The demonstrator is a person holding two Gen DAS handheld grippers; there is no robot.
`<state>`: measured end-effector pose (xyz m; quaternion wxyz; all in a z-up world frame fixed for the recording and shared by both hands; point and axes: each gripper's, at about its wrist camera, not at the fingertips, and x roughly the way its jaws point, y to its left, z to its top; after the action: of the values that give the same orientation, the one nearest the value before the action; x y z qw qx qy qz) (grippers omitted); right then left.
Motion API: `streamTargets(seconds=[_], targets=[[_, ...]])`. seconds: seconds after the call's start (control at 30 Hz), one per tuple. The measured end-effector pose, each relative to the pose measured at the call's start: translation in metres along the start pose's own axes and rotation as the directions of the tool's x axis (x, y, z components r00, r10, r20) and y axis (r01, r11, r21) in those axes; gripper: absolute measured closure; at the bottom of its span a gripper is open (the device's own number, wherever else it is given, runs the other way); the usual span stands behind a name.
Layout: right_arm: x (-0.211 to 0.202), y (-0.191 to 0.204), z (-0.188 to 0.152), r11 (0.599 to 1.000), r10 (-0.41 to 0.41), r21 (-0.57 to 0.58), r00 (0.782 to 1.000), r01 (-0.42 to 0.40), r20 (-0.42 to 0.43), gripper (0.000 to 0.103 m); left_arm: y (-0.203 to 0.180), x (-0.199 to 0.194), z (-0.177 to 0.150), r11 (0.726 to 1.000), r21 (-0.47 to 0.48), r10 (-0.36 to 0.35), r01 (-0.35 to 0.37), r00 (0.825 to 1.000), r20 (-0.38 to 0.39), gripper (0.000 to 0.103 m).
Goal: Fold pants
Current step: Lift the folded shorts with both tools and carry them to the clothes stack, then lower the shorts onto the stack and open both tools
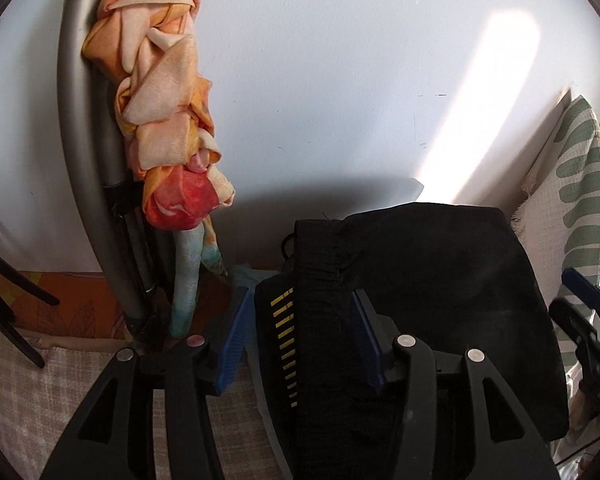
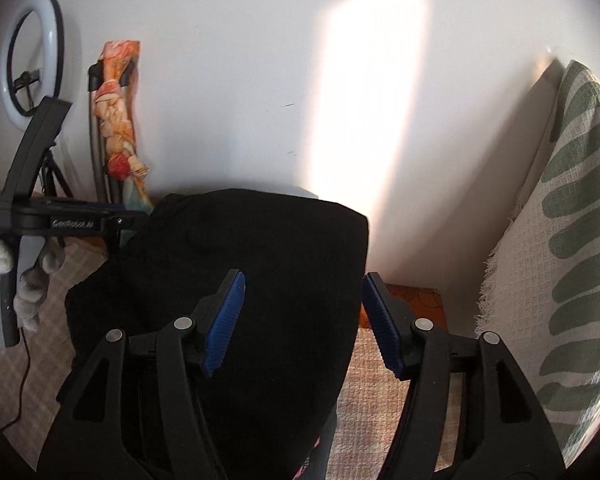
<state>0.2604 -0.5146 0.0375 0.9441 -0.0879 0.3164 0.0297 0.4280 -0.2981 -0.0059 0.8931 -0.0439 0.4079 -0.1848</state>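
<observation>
Left claw point(image 1: 300, 332) spread around black pants point(image 1: 440, 280) waistband, knotted orange scarf point(image 1: 168, 112) hanging on grey frame point(image 1: 76, 120)

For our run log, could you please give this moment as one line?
left gripper: open around black pants waistband | right gripper: open over pants | task: folding unfinished

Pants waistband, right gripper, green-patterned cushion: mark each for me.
waistband point(image 1: 324, 280), left wrist view, ribbed elastic band
right gripper point(image 2: 303, 312), right wrist view, midway between fingertips
green-patterned cushion point(image 2: 560, 240), right wrist view, woven face
</observation>
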Motion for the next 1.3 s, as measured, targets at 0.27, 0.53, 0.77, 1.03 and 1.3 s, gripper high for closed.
streamTargets(seconds=[0.27,0.53,0.77,1.03,1.3], targets=[[0.028,0.003,-0.047,0.998,-0.028,-0.062,0.993,0.021,-0.118,0.040,0.021,-0.015,-0.008,0.999,0.029,0.032,-0.032,0.999,0.003,0.056],[0.021,-0.020,-0.044,0.997,-0.031,0.069,0.990,0.040,-0.135,0.038,0.008,-0.058,-0.028,0.994,0.111,0.006,-0.010,0.999,0.034,0.055],[-0.022,-0.012,-0.041,0.985,-0.031,0.164,0.995,0.046,-0.095,0.035,-0.020,-0.109,-0.048,0.984,0.175,-0.052,0.041,0.997,0.059,0.050],[-0.097,0.019,-0.043,0.972,0.027,0.232,1.000,-0.024,-0.009,0.017,-0.037,-0.172,-0.089,0.971,0.231,-0.088,0.062,0.991,0.103,0.029],[-0.143,0.050,-0.063,0.962,0.022,0.270,1.000,-0.025,0.011,0.005,-0.036,-0.213,-0.127,0.972,0.221,-0.105,0.080,0.989,0.104,0.028]])
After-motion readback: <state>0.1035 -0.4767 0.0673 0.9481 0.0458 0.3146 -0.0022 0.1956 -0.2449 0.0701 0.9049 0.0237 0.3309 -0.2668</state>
